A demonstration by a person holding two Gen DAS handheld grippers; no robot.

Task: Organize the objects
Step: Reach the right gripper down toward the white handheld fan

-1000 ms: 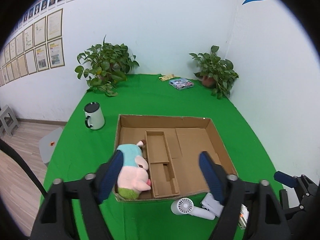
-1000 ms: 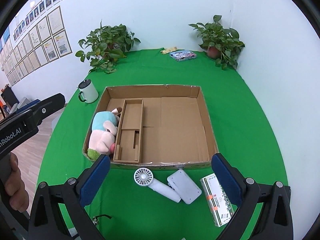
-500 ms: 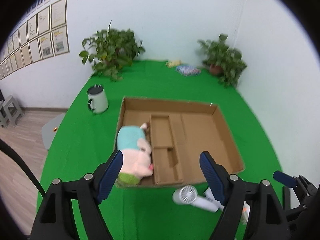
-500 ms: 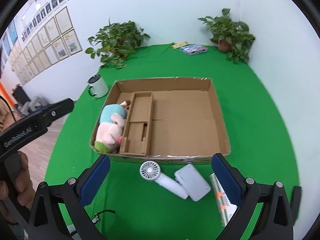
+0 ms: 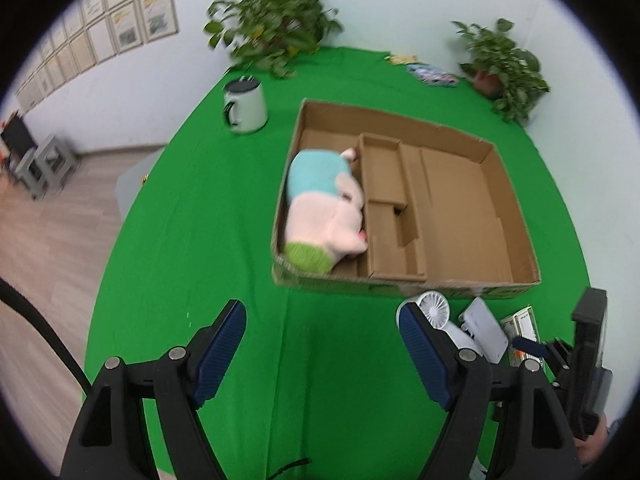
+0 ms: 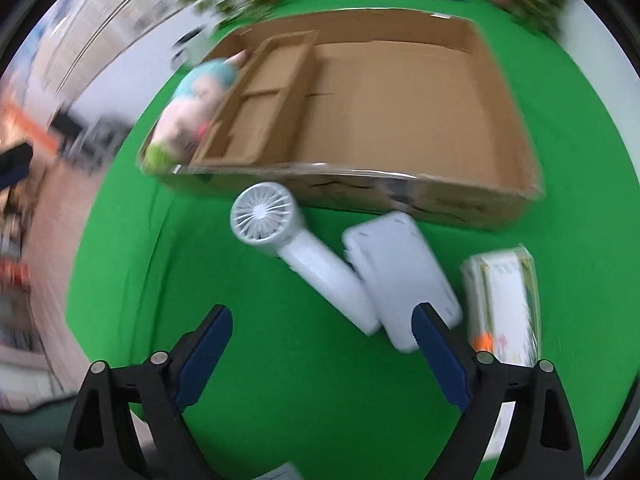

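Sorting Under Way: One Toy Boxed, Three Items Waiting at the Rim

Hovering over the green tablecloth (image 5: 192,208), the left gripper (image 5: 320,344) is spread wide and carries nothing, its blue-padded fingers (image 5: 222,346) aimed at bare cloth short of the cardboard box (image 5: 404,284). To its far left a white mug (image 5: 245,106) with a dark lid stands on the cloth, well apart from the box and apparently not yet part of the sorting.

The box is a shallow tray split by cardboard dividers. Its narrow left-hand compartment holds a plush toy (image 5: 326,208), blue, pink and green, lying lengthwise against the left wall; that slot seems a snug fit for its length. The two small middle compartments and the broad right-hand section hold nothing.

Outside the box, just beside its near wall, three things lie in a row, presumably staged for packing: a white handheld fan (image 6: 296,248), a flat white device (image 6: 400,276) touching the fan's handle, and, near it to the right, a wrapped white and green carton (image 6: 504,300). The right gripper (image 6: 320,348) hangs low over them, equally released and empty, with the fan's handle and the flat device nearest its right finger. Heavy blur in the right wrist view suggests it is in motion. The fan looks the likeliest next pick.

Two potted plants (image 5: 276,32) and a small packet (image 5: 432,74) sit at the table's far edge.
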